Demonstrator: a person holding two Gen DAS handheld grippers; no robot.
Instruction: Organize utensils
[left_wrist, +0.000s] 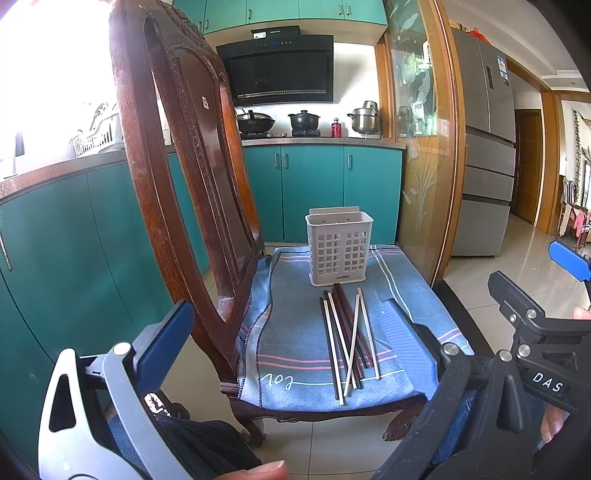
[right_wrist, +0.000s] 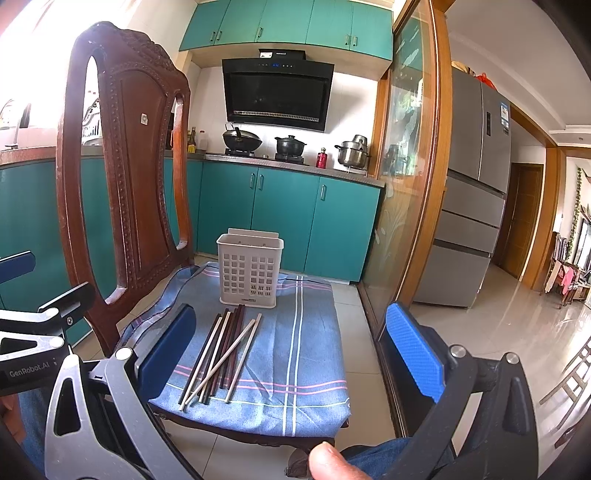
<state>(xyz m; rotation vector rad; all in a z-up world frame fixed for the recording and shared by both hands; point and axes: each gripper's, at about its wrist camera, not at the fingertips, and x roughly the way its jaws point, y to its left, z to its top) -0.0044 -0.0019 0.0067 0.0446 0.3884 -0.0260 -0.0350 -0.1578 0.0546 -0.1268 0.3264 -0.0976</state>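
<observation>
Several chopsticks (left_wrist: 345, 339), dark and white, lie crossed in a loose pile on a blue cloth (left_wrist: 303, 354) over a wooden chair seat. Behind them stands a white perforated utensil holder (left_wrist: 338, 245), upright and empty-looking. In the right wrist view the chopsticks (right_wrist: 221, 350) and the holder (right_wrist: 249, 269) show the same way. My left gripper (left_wrist: 291, 332) is open, held in front of the chair, short of the chopsticks. My right gripper (right_wrist: 291, 347) is open too, also short of the pile. Neither holds anything.
The carved chair back (left_wrist: 177, 147) rises at the left of the seat. Teal kitchen cabinets (left_wrist: 314, 188) and a stove with pots stand behind. A glass sliding door (left_wrist: 421, 147) is at the right, a fridge (left_wrist: 484, 155) beyond it. The floor is tiled.
</observation>
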